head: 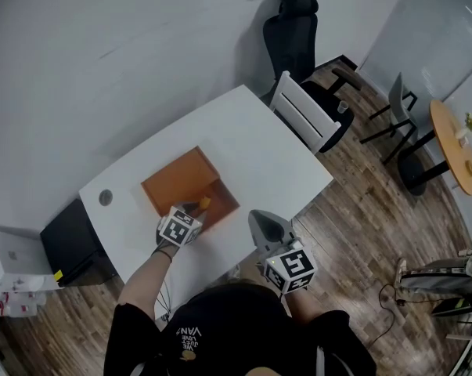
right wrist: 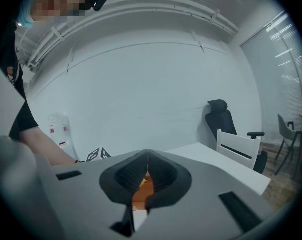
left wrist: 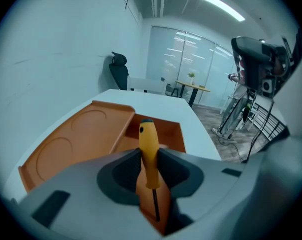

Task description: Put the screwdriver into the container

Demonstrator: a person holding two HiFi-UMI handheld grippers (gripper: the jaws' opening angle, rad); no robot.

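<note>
In the head view, the left claw hung over the near edge of the orange container, which sat in the middle of the white table. A yellow handle end of the screwdriver showed just past the claw's tip, above the darker, deeper half of the container. The right claw stood near the container's right side over the table's near edge. It was plainly the farther of the two from the job. Round the table were a wood-plank floor, a black office chair, a white chair and a round wooden side table.

In the left gripper view, the claw was pinching the screwdriver at the lower part of its handle. The tool's long axis ran along the claw's own line: handle forward and out, dark shaft back toward the claw body. The container's well lay straight ahead and below the handle tip, with a flat panel bearing two round recesses to its left. By my reading, the tool only needed lowering and letting go.

In the right gripper view, the claw's jaws were pressed together with nothing between them. A sliver of orange showed through the notch below them, and a plain white wall lay beyond.
</note>
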